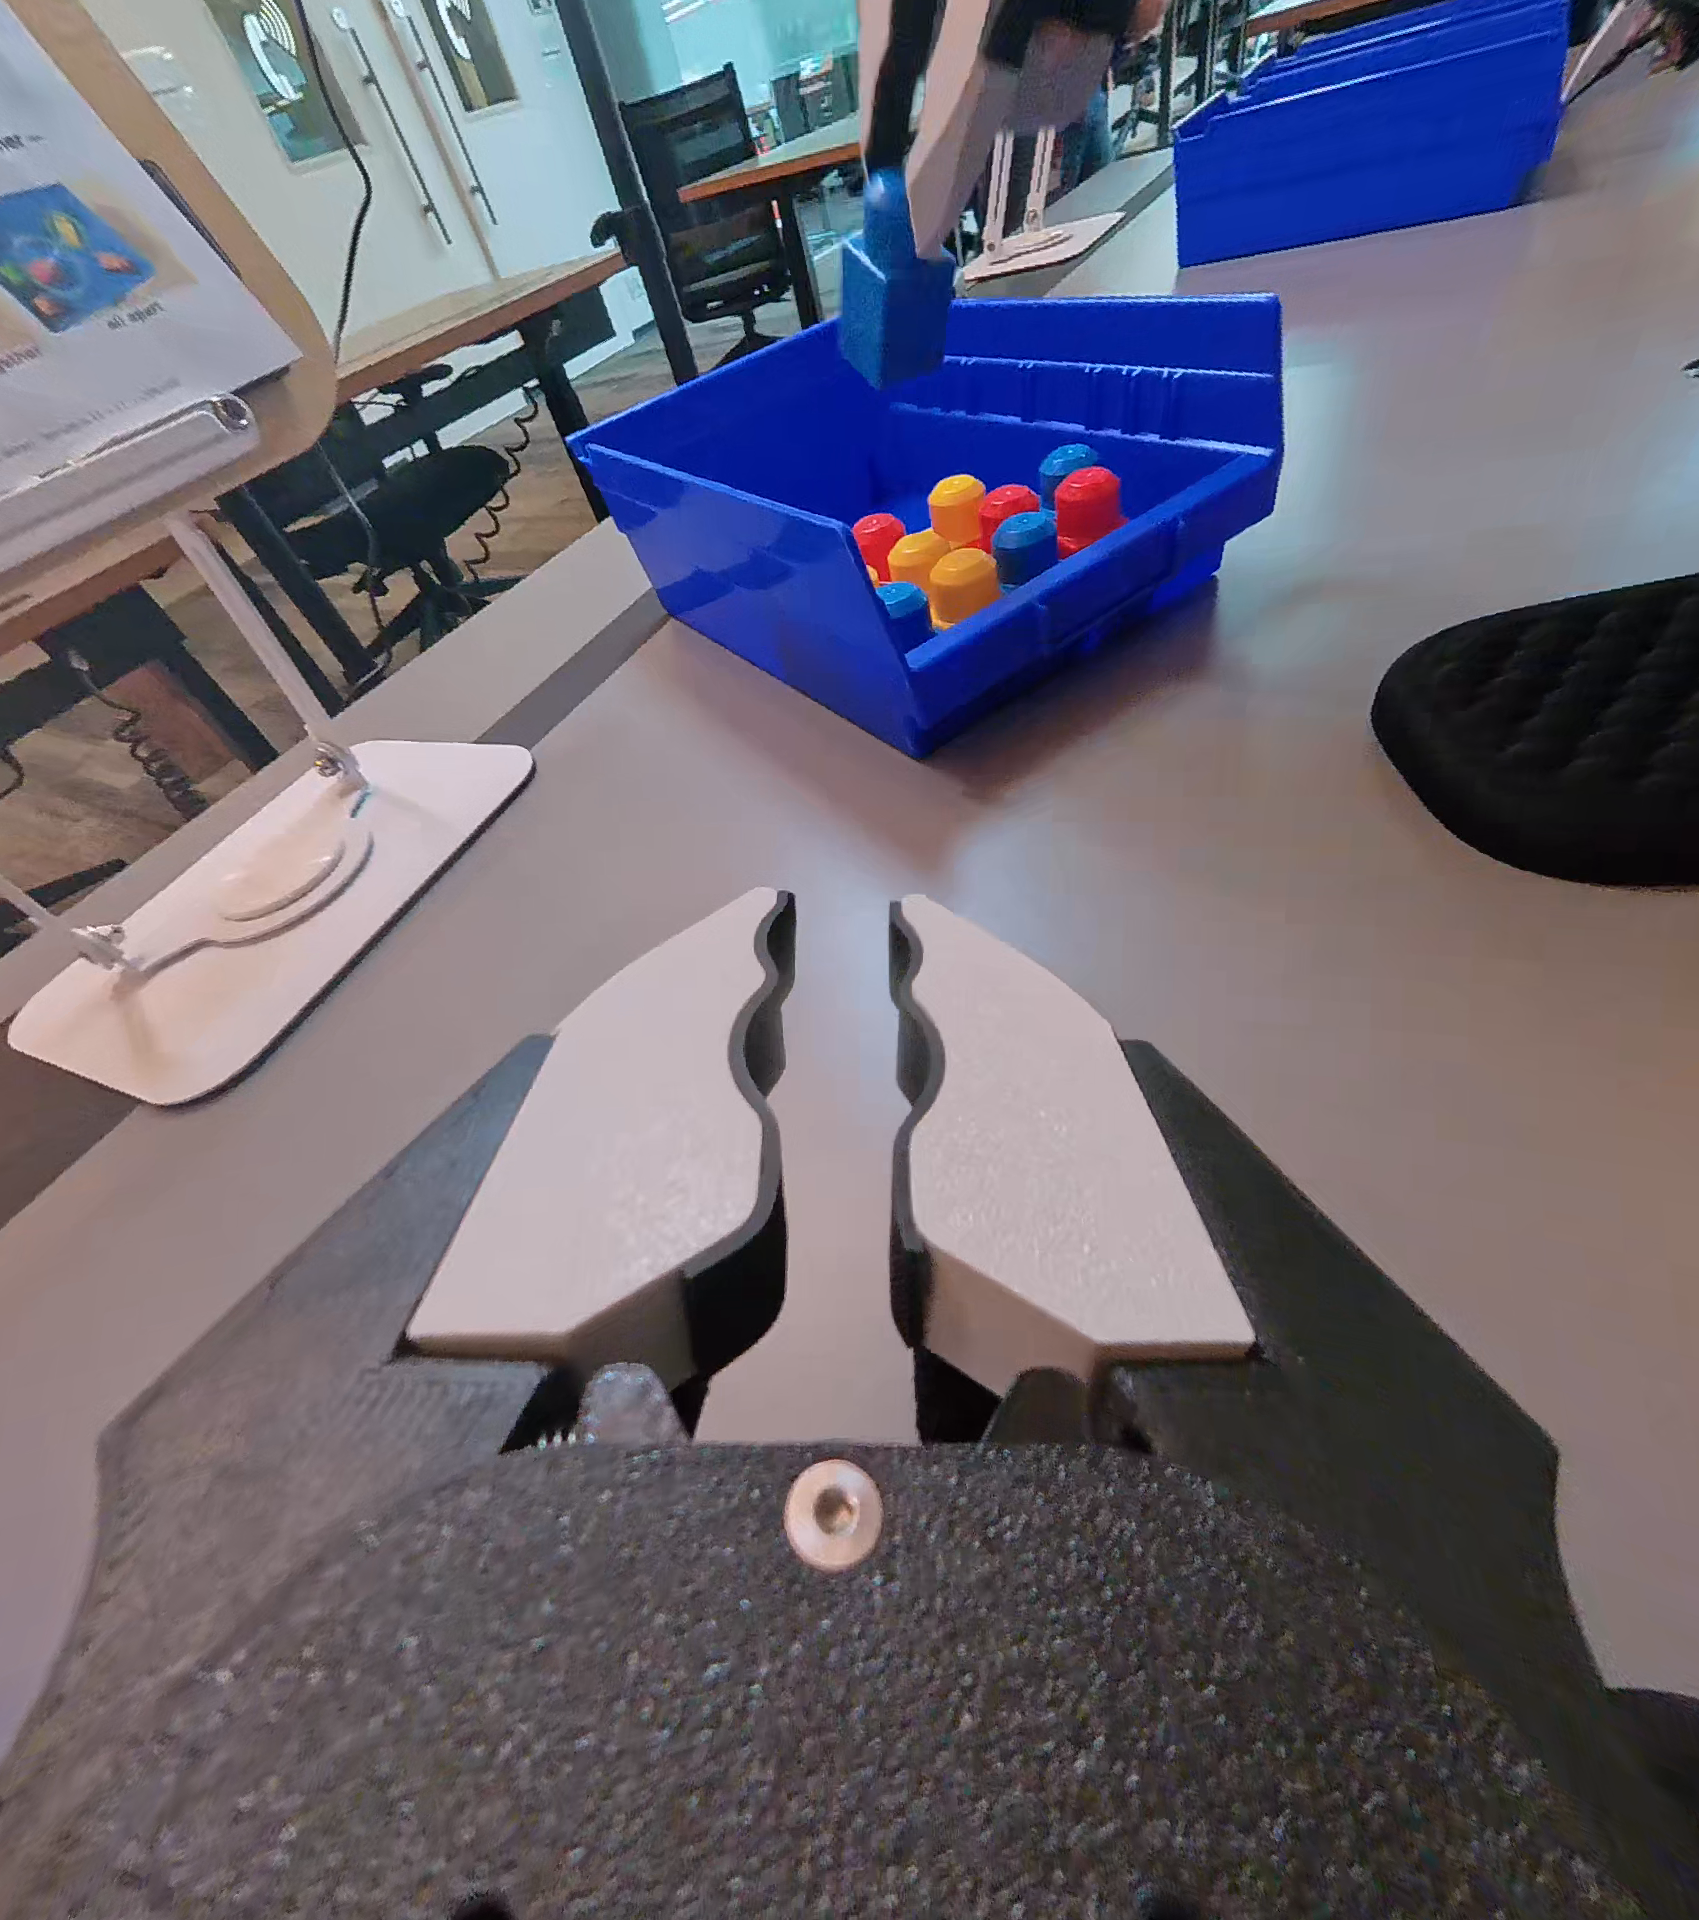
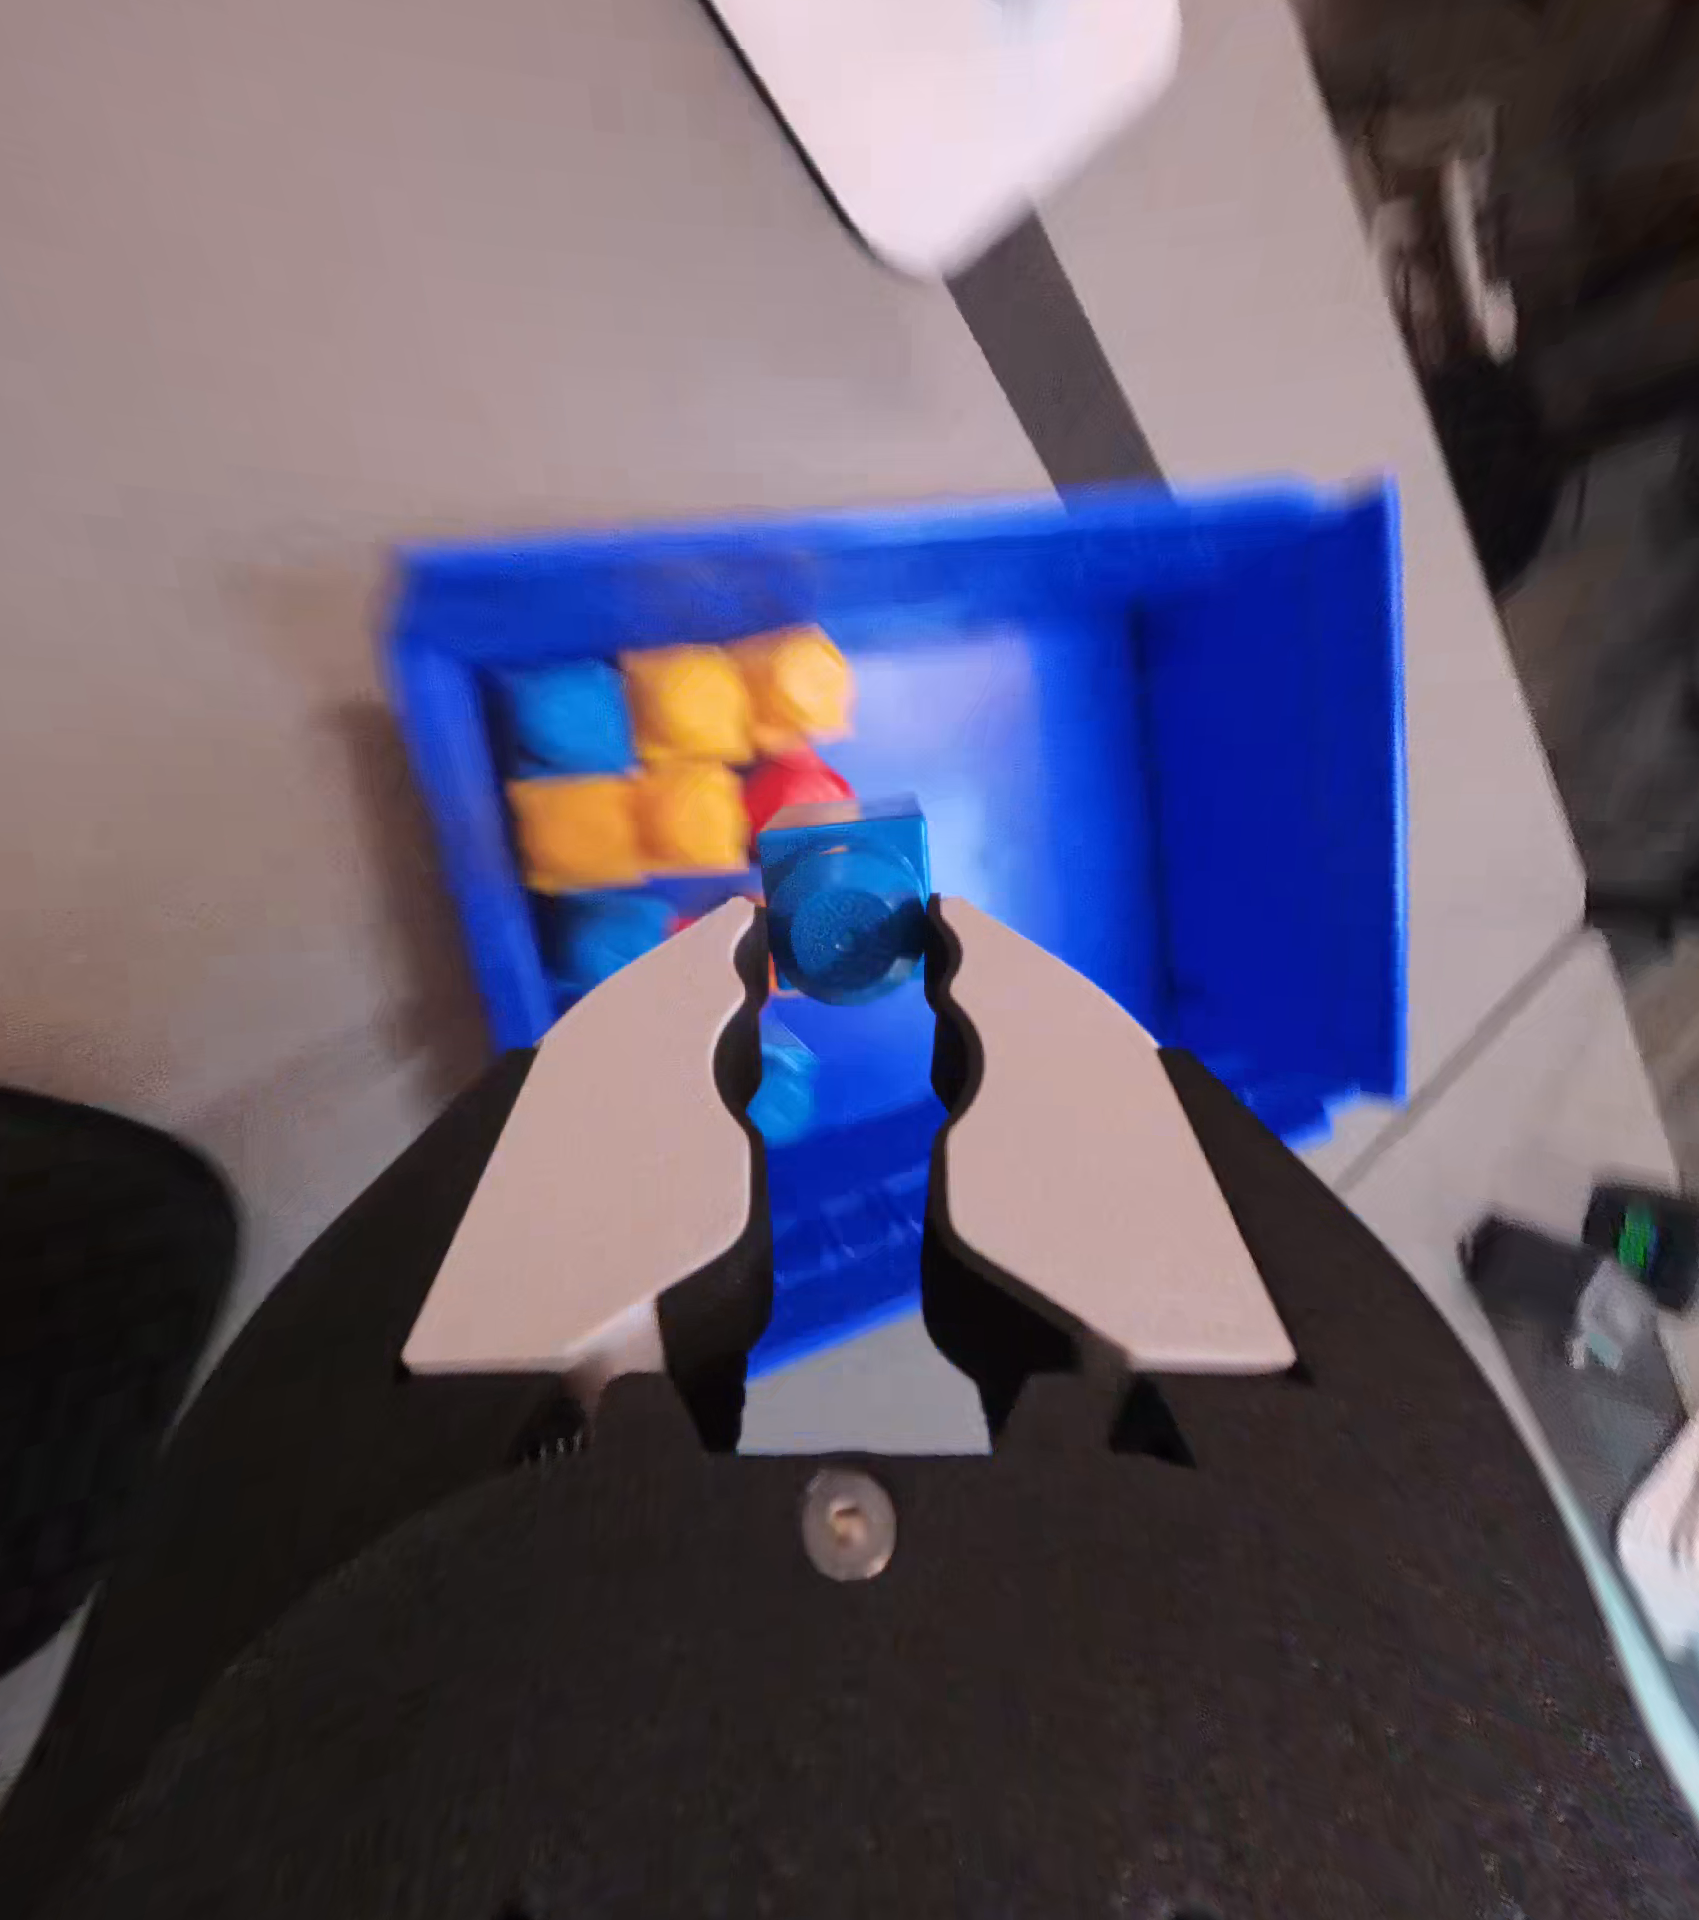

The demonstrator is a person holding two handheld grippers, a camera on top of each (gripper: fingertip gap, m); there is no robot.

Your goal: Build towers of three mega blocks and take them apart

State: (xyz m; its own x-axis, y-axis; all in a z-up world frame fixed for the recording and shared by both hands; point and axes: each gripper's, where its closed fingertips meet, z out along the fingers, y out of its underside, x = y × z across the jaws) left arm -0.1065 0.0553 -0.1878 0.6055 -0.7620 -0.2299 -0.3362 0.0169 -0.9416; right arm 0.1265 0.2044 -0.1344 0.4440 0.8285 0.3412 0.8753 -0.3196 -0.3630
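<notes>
Grey tabletop: right gripper clamps a blue single-stud plastic block above the blue plastic bin; left gripper hovers slightly parted, empty.

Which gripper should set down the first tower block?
Right. The right gripper already holds a blue block above the blue bin; the left gripper is empty, low over the table.

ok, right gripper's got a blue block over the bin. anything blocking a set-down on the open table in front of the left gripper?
Nothing visible. The blue block hangs above the blue bin; the table between it and the left gripper is bare.
</notes>
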